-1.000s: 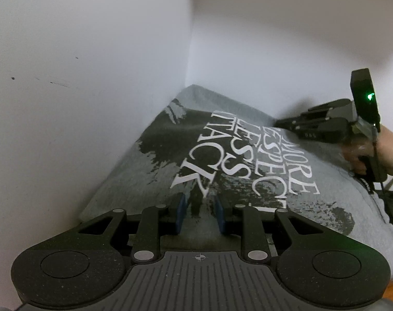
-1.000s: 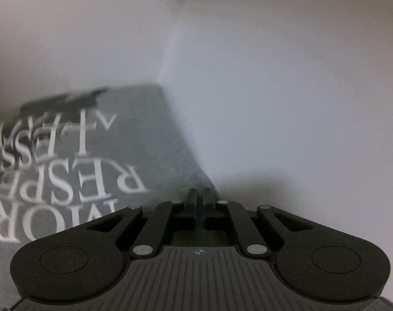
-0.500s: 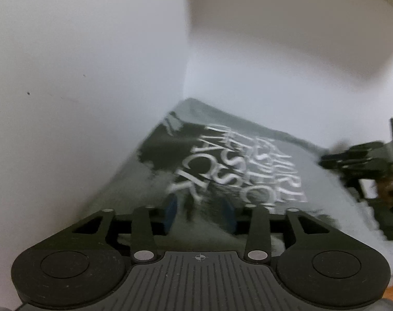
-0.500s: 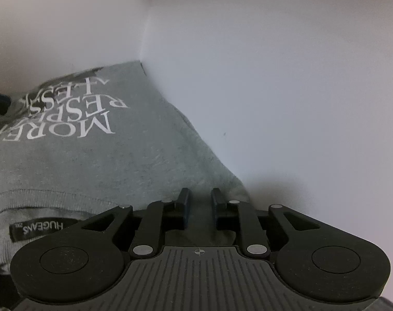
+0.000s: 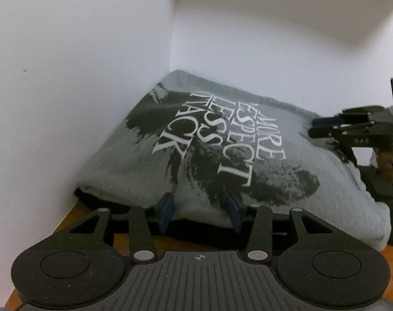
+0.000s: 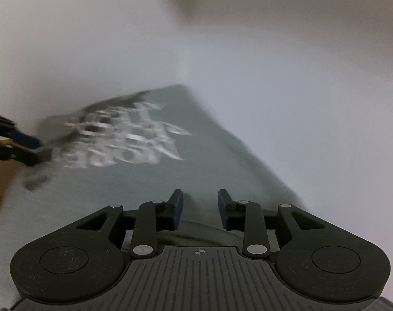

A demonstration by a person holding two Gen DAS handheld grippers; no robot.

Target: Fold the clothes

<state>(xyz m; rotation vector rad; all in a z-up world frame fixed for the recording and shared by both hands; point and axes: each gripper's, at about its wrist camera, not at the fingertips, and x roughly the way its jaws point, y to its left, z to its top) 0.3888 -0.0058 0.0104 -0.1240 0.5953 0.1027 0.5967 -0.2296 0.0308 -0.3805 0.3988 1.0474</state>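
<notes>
Release step: folded shirt stowed in the corner, both tools letting go.

The grey printed T-shirt (image 5: 222,155) lay folded at frame centre, pushed into the corner of the white walls (image 5: 66,77) on a wooden surface (image 5: 66,217). The left gripper (image 5: 200,211) stood open at its near edge, pads clear. The right gripper (image 6: 200,208), at lower centre of its blurred view, had just been opening, with nothing pinched. Judged next: back both tools away without snagging cloth, then fetch another garment.
</notes>
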